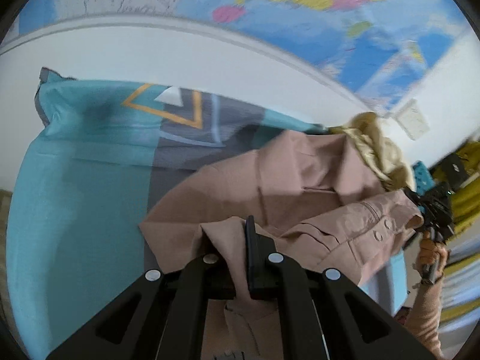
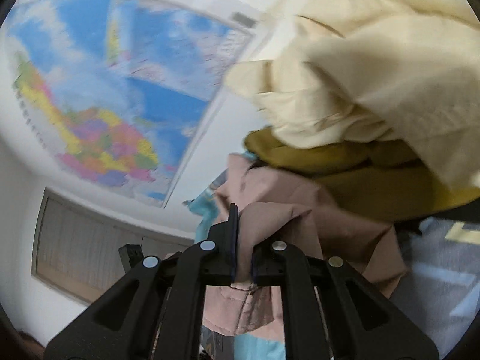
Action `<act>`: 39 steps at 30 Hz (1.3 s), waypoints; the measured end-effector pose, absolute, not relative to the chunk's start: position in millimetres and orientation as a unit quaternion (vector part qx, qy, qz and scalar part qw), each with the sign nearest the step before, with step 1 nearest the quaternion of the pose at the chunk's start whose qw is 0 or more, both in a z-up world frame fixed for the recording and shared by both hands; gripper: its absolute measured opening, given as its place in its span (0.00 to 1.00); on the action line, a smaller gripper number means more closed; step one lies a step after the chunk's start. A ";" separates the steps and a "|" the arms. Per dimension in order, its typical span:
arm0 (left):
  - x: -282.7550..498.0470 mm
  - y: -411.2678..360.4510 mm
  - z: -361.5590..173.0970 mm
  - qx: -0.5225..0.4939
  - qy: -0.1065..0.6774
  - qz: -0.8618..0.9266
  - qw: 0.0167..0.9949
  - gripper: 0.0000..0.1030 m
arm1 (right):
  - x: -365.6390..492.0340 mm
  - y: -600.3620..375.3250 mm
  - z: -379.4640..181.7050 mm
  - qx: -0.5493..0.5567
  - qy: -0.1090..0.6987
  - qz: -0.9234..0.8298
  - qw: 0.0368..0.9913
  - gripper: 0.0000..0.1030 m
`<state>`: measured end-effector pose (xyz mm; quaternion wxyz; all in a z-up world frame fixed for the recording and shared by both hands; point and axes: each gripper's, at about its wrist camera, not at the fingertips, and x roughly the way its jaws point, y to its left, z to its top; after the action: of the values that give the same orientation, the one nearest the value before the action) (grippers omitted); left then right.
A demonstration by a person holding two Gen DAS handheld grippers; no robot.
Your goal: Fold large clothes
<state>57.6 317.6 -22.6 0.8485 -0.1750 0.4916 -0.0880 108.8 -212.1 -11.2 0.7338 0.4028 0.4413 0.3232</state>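
With both the left gripper point(image 1: 232, 249) and the right gripper point(image 2: 243, 249) clamped on the pink jacket point(image 1: 315, 192), lifted over the teal bedspread point(image 1: 75, 195), the step looks like spreading; next, lay it flat.

From the left wrist we look forward along the fingers, close over the pink garment point(image 1: 300, 186) toward a wall map point(image 1: 300, 6). From the right wrist, equally close, we share both.
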 end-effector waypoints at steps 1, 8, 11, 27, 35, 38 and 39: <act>66.7 318.0 -28.6 -0.172 0.500 -0.084 0.844 0.03 | 111.4 -210.9 -14.1 0.401 0.444 0.322 0.734 0.10; 89.2 324.3 -50.6 -0.181 0.524 -0.078 0.829 0.06 | 98.1 -201.4 6.1 0.324 0.426 0.335 0.775 0.64; 90.9 329.0 -56.3 -0.189 0.529 -0.079 0.824 0.06 | 69.8 -200.2 23.9 0.279 0.403 0.352 0.797 0.71; 96.9 332.9 -66.9 -0.218 0.532 -0.089 0.814 0.10 | 21.0 -108.0 -42.2 0.230 0.464 0.441 0.733 0.57; 93.0 335.6 -51.4 -0.251 0.513 -0.118 0.812 0.36 | 68.8 -82.6 -5.0 0.209 0.402 0.422 0.785 0.35; 93.9 333.6 -39.0 -0.269 0.497 -0.124 0.816 0.52 | 92.5 -69.2 11.7 0.176 0.385 0.396 0.815 0.35; 93.7 332.6 -35.0 -0.271 0.490 -0.129 0.818 0.52 | 101.0 -64.1 14.1 0.165 0.387 0.389 0.820 0.35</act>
<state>93.7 332.6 -35.0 0.8180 -0.2714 0.4905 -0.1289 101.0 -64.1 14.1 0.8196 0.1648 0.3869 0.3891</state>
